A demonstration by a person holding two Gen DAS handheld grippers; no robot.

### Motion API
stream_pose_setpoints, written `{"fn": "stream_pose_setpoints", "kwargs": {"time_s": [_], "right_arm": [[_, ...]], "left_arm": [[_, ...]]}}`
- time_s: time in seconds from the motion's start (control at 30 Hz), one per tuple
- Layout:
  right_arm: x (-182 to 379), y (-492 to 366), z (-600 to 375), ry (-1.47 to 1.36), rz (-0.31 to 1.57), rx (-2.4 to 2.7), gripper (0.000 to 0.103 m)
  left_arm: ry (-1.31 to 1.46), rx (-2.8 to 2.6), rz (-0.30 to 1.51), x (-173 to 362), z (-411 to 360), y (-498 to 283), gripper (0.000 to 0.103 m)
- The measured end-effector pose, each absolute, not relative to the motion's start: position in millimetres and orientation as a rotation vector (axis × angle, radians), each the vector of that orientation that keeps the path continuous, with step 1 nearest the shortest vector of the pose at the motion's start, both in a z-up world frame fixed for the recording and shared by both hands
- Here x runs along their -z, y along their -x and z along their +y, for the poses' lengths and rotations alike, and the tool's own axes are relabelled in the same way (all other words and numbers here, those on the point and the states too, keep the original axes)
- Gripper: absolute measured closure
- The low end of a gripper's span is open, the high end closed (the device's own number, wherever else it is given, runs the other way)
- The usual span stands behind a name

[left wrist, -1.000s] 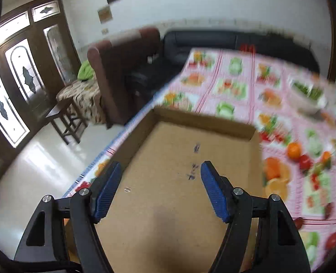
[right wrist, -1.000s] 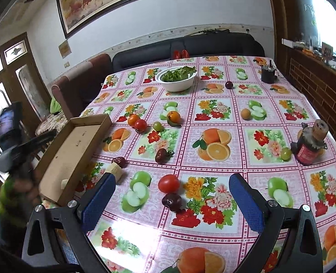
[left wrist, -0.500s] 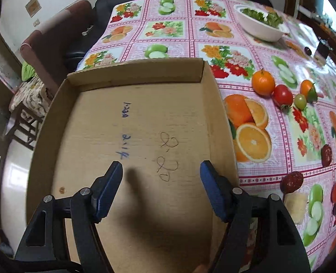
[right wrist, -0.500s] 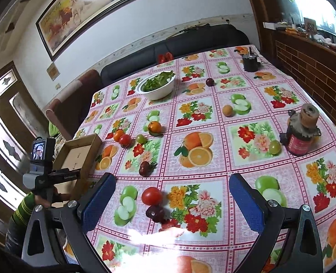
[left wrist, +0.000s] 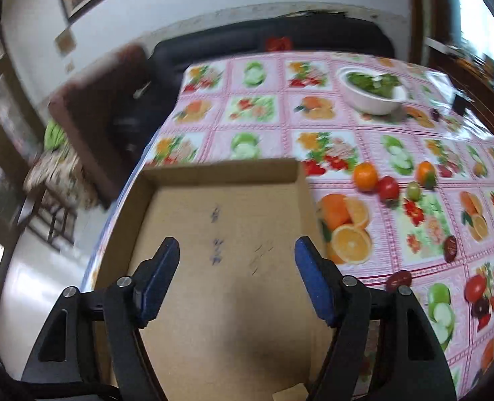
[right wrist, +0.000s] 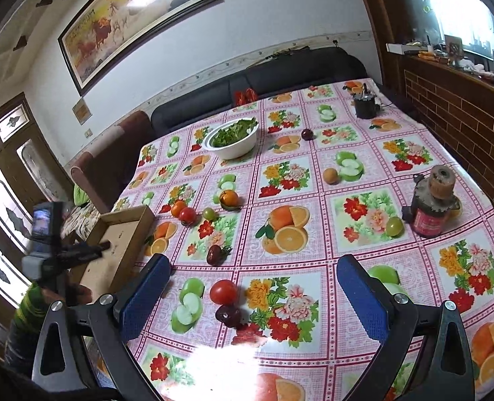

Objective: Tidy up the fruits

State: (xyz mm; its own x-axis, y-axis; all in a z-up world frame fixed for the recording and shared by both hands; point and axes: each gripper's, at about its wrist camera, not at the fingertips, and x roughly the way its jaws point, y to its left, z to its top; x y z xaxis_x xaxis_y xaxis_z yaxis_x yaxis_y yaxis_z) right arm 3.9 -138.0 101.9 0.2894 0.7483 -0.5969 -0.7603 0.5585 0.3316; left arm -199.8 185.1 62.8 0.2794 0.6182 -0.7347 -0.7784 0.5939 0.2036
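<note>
Left gripper (left wrist: 236,254) hangs wide over the box (left wrist: 220,300); right gripper (right wrist: 253,277), wide too, above a near tomato (right wrist: 223,291).

Your table, under its pink fruit-print oilcloth (right wrist: 347,173), carries a shallow brown cardboard tray (right wrist: 131,215), a white bowl of greens (right wrist: 231,140), scattered loose fruit and a red jar (right wrist: 430,214).

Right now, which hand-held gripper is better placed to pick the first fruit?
Right. The right hand-held gripper is open over the red tomato and dark plum; the left hand-held gripper hangs open over the cardboard box.
</note>
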Motion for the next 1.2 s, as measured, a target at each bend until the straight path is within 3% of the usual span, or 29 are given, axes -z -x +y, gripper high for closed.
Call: {"fn": "stream_pose_setpoints", "kwargs": {"time_s": [0.2, 0.53, 0.77, 1.0, 1.2], "right_arm": [[-105, -3, -146, -0.008, 0.781, -1.009, 0.002], [-113, -5, -149, -0.032, 0.764, -0.991, 0.002], [-116, -2, -152, -0.008, 0.742, -0.989, 0.002], [-94, 3, -137, 0.068, 0.804, -0.986, 0.002], [-87, 5, -142, 0.165, 0.768, -0.93, 0.002]], "left_arm": [[0.23, -0.845, 1.089, -11, 201, 178, 0.035], [0.301, -0.788, 1.038, -15, 209, 182, 0.036], [0.293, -0.689, 0.815, -103, 154, 179, 0.035], [0.43, -0.526, 0.838, -62, 110, 119, 0.036], [0.515, -0.559, 0.694, -78, 76, 143, 0.035]]}}
